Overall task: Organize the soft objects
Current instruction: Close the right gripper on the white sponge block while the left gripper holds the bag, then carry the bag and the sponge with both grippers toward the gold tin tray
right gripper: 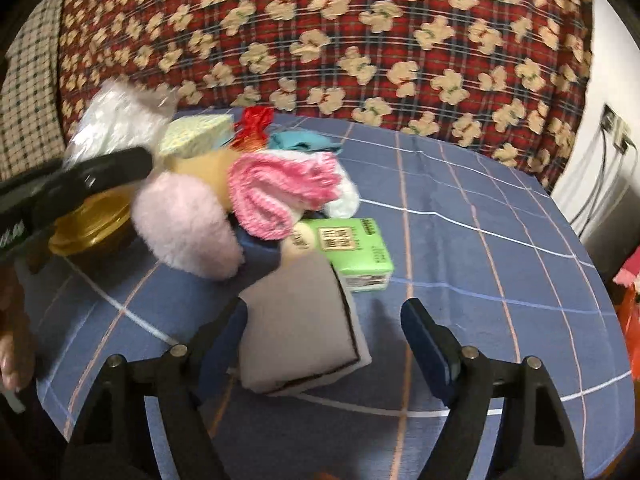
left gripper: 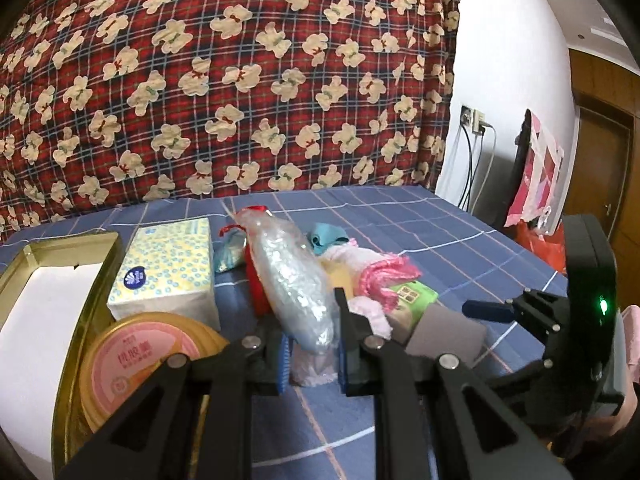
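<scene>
Nearest the left wrist camera: left gripper (left gripper: pixel 310 354), jaws clamped on the lower end of a clear plastic bag (left gripper: pixel 294 280) of pale filling, bag raised and tilted up to the left. Just left of it, a round gold tin with pink lid (left gripper: pixel 140 360) on a gold tray (left gripper: pixel 70 344); behind that, a yellow-dotted tissue pack (left gripper: pixel 166 270).

Nearest the right wrist camera: right gripper (right gripper: pixel 324 344), jaws apart, straddling a grey-and-white sponge block (right gripper: pixel 298 326) that touches the left pad and stands clear of the right.

Beyond the block, on the blue checked bench cloth (right gripper: pixel 480 264): green tissue packet (right gripper: pixel 352 252), fluffy pale-pink piece (right gripper: pixel 184 224), pink-and-white knitted cloth (right gripper: pixel 280 196), all heaped close together. Farther back, a teal cloth (right gripper: pixel 304 140) and a red tuft (right gripper: pixel 254 118).

Behind everything, a red plaid blanket with cream bear shapes (left gripper: pixel 224 80); at far right, a white wall with socket and cables (left gripper: pixel 474 124).
</scene>
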`<action>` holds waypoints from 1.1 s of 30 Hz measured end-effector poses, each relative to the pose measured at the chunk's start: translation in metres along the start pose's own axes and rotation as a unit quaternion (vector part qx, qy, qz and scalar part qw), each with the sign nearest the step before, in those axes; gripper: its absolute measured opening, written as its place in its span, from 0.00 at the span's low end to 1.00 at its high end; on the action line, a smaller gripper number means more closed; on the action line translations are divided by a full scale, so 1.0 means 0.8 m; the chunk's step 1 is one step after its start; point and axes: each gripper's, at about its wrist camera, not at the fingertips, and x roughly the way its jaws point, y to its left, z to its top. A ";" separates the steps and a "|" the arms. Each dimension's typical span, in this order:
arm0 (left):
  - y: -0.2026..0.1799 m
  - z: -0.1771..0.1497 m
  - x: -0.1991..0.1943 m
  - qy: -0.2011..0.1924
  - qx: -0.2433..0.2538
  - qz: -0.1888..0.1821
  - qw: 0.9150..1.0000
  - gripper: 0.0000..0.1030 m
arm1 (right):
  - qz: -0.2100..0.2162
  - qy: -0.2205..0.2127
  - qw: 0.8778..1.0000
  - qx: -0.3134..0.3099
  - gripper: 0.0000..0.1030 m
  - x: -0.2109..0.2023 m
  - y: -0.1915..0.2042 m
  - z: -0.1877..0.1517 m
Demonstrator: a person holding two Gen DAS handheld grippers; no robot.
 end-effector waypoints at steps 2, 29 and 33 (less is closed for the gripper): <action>0.001 0.000 0.000 0.000 -0.002 0.001 1.000 0.15 | 0.008 0.003 1.000 -0.014 0.79 0.001 0.006 -0.001; 0.013 0.013 0.010 -0.026 0.005 0.026 0.999 0.15 | 0.014 -0.096 0.988 0.116 0.49 -0.018 -0.044 0.025; 0.018 0.015 0.008 -0.036 0.000 0.033 0.999 0.15 | 0.008 -0.113 0.987 0.117 0.49 -0.025 -0.042 0.034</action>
